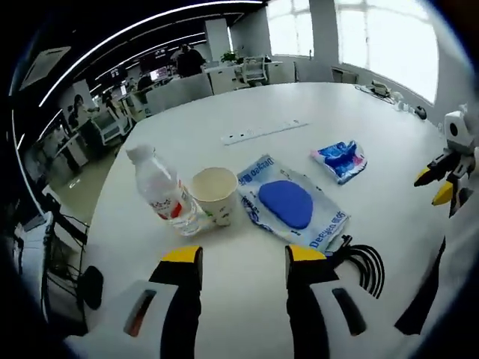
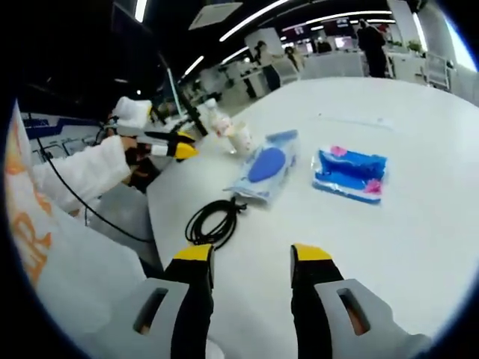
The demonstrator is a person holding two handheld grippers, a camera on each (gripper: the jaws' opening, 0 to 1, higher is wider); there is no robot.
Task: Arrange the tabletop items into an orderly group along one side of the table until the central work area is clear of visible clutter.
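In the left gripper view, the left gripper (image 1: 243, 258) hovers over the white table (image 1: 329, 120), jaws apart and holding nothing. Just ahead at 12 o'clock stands a paper cup (image 1: 214, 194), with a plastic bottle (image 1: 165, 192) lying against it at 10 o'clock. A blue pad (image 1: 286, 203) rests on a printed packet (image 1: 292, 202) at 1 o'clock. A blue pouch (image 1: 340, 159) lies farther off at 2 o'clock, and a black cable (image 1: 363, 265) coils at 3 o'clock.

In the right gripper view, the right gripper (image 2: 251, 258) has its jaws apart and empty, the cable at 11 o'clock and the pouch at 1 o'clock.
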